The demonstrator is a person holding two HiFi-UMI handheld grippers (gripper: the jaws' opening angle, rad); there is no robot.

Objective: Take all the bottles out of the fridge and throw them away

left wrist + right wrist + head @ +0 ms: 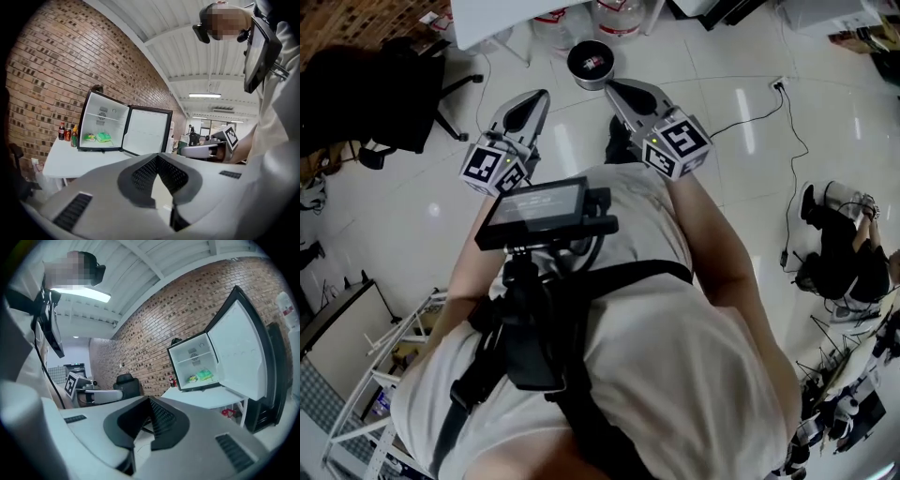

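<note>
Our left tool (157,155) and right tool (149,399) are closed, empty. Well ahead of them the open fridge (101,123) stands on the table (70,157), bottles (61,131) just beside it.

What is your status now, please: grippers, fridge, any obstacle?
Left gripper, right gripper shut, empty. Fridge open, green packets inside. Bottles on table beside it. No obstacle seen.

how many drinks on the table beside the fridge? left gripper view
3, in a row on the table left of the fridge: dark bottle outermost, can in the middle, orange bottle nearest the fridge. Others may be hidden behind them.
</note>
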